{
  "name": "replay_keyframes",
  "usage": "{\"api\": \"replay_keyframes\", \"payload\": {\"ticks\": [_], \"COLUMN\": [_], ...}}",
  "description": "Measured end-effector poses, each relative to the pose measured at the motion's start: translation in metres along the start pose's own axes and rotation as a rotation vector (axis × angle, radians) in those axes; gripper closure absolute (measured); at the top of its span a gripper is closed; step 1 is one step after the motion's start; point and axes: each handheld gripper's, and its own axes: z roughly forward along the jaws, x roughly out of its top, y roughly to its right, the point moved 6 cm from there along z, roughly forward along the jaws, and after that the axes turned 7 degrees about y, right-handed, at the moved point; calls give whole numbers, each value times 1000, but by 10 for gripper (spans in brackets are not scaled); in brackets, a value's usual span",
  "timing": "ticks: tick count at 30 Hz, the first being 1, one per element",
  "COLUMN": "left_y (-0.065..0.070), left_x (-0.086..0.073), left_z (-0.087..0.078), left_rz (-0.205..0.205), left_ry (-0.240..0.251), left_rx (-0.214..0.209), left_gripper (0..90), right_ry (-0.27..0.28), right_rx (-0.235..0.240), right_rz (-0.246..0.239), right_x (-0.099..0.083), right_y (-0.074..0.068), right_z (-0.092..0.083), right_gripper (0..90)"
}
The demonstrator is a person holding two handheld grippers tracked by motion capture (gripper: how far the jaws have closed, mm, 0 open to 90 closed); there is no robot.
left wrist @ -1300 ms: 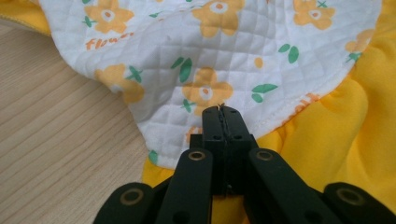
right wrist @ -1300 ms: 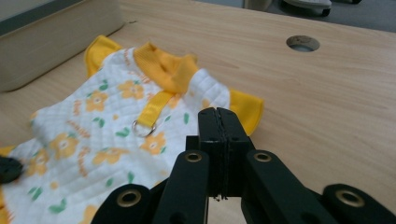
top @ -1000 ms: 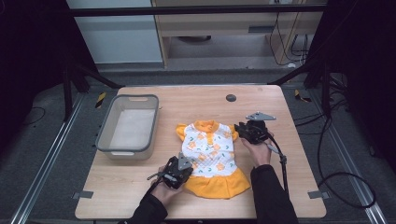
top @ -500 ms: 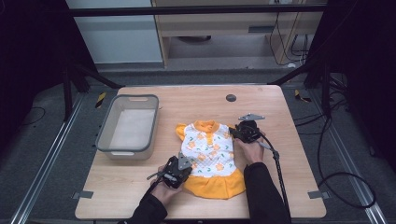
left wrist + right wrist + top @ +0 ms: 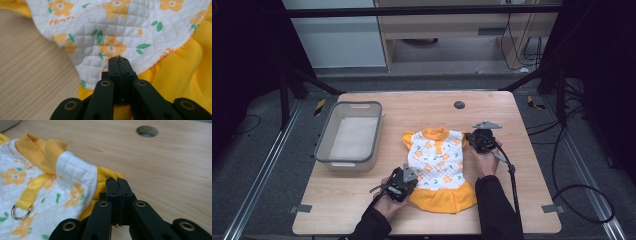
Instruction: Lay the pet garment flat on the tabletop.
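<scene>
Left tongs (image 5: 118,60) clamped on the dress (image 5: 437,160) hem, right tongs (image 5: 118,182) on its sleeve, upon the tabletop (image 5: 412,107).

Yellow, white and black showing on pale wood

The small garment (image 5: 438,165) is showing a white quilted body scattered with orange-yellow flowers and green leaves, and is wearing a solid yellow collar, sleeves and skirt; a yellow ribbon loop (image 5: 32,188) is carrying a silver ring (image 5: 19,212). Both the left gripper (image 5: 118,58) and the right gripper (image 5: 117,181) are showing black jaws with brass-coloured rivets. The table (image 5: 522,150) is showing light tan wood grain, and the bin (image 5: 351,134) is looking grey.
</scene>
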Motion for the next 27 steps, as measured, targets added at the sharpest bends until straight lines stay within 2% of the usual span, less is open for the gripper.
{"api": "replay_keyframes", "payload": {"ticks": [2,3,4,5,6,7,8,9,10,11,12,13,14,15,16,17,18,19,20,21,22,23,24,25,26,27], "left_y": [0,0,0,0,0,0,0,0,-1,-1,-1,-1,-2,-2,-7,-7,-16,-16,-26,-26,-31,-36,-44,-44,-49,-53], "left_x": [0,0,0,0,0,0,0,0,0,0,1,1,8,8,19,19,33,33,43,43,47,50,57,57,62,66], "left_z": [0,0,0,0,0,0,0,0,0,0,-2,-2,-10,-10,-21,-21,-33,-33,-38,-38,-38,-37,-34,-34,-30,-26], "left_rz": [2,3,5,5,5,5,3,3,-7,-7,-30,-30,-53,-53,-73,-73,-78,-78,-86,-86,-91,-96,-100,-100,-104,-104], "left_ry": [-1,0,-1,-1,-1,-1,-1,-1,-2,-2,4,4,29,29,87,87,140,140,171,171,177,181,182,182,175,171], "left_rx": [0,-1,-3,-3,-3,-4,-5,-5,-13,-13,-26,-26,-53,-53,-60,-60,-45,-45,-24,-24,-11,0,21,21,34,44], "left_gripper": [897,897,897,897,897,897,896,896,893,884,855,841,826,817,813,811,810,815,825,838,854,854,895,896,897,897], "right_ry": [-11,-45,-75,-75,-102,-154,-157,-157,-134,-134,-92,-92,-41,-41,12,12,38,38,42,42,45,45,45,45,38,38], "right_rx": [-53,-115,-135,-135,-142,-136,-109,-109,-79,-79,-77,-77,-57,-57,-41,-41,-2,-2,36,36,84,84,124,124,151,151], "right_rz": [17,12,15,15,16,8,-8,-8,-15,-15,-38,-38,-33,-33,-30,-30,-25,-25,-44,-44,-53,-53,-75,-75,-97,-97], "right_x": [2,-2,-7,-7,-11,-20,-23,-23,-22,-22,-14,-14,-3,-3,9,9,16,16,19,19,18,18,14,14,9,9], "right_y": [9,19,23,23,25,25,22,22,19,19,18,18,18,18,17,17,13,13,7,7,-5,-5,-16,-16,-27,-27], "right_z": [-6,-8,-7,-7,-5,0,3,3,2,2,-4,-4,-14,-14,-26,-26,-40,-40,-53,-53,-66,-66,-77,-77,-86,-86], "right_gripper": [894,892,891,891,889,884,877,877,855,855,811,811,782,782,785,785,820,820,878,878,900,900,900,900,900,900]}}
